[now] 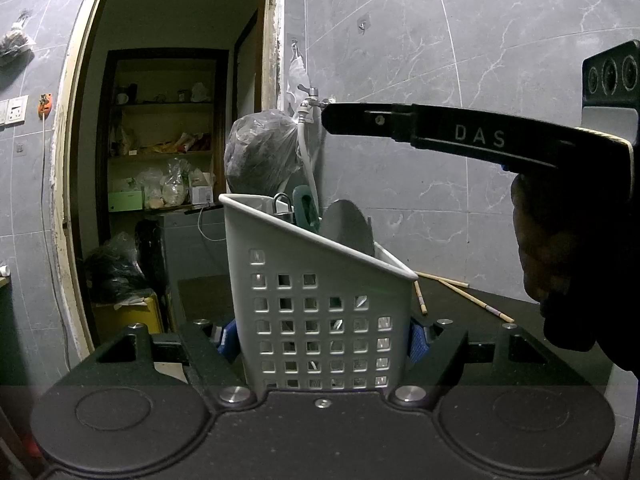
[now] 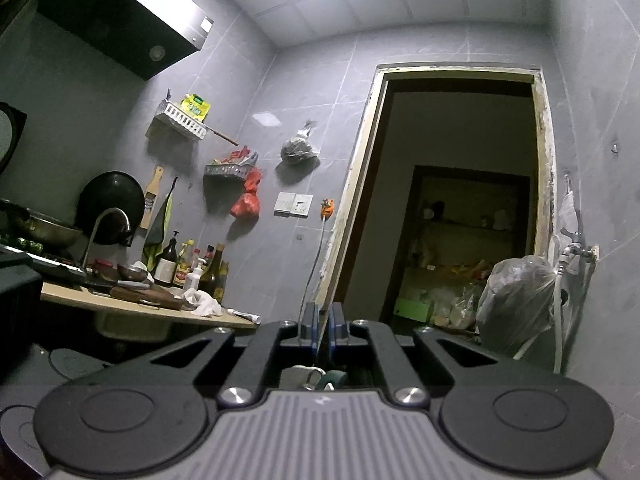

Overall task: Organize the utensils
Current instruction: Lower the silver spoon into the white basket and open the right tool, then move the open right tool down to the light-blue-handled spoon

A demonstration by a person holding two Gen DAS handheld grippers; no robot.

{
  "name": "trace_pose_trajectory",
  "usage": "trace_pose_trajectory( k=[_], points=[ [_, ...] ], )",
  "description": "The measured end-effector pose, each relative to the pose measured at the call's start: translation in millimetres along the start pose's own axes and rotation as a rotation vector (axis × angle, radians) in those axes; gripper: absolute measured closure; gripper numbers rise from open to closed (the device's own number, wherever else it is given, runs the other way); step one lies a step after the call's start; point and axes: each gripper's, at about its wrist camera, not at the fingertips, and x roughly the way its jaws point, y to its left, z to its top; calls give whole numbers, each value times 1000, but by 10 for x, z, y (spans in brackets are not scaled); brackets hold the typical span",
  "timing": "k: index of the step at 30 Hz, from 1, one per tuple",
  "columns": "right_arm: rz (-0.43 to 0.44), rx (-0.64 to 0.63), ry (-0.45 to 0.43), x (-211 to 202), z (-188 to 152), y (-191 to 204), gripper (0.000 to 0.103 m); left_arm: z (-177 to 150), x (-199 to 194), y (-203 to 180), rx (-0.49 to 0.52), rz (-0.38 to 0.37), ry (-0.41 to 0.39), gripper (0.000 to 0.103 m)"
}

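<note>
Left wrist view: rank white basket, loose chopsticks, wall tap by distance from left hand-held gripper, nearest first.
1. white basket: between the left hand-held gripper fingers, gripped.
2. loose chopsticks: on the dark counter, behind the basket to the right.
3. wall tap: on the tiled wall, farthest.

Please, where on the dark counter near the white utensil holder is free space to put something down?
Left of the white utensil holder, the dark counter looks bare up to its edge. Right of it, chopsticks lie loose; beyond them a bare strip runs along the wall. Inside the holder it is crowded.
</note>
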Motion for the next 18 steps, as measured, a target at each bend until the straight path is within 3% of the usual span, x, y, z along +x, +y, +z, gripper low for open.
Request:
trace_pose_trajectory(
  k=[3, 8, 9, 11, 18],
  points=[
    [-5, -4, 0, -5, -5, 3, 85, -1, 1, 0, 0, 0, 0, 26],
    [-33, -4, -15, -44, 8, -39, 57, -2, 1, 0, -1, 0, 0, 26],
    [-47, -4, -20, -54, 12, -48, 42, -2, 1, 0, -2, 0, 0, 26],
    [-99, 3, -34, -88, 16, -82, 2, 2, 0, -4, -2, 0, 0, 26],
    [-272, -33, -50, -195, 0, -253, 0, 3, 0, -4, -2, 0, 0, 26]
  ],
)
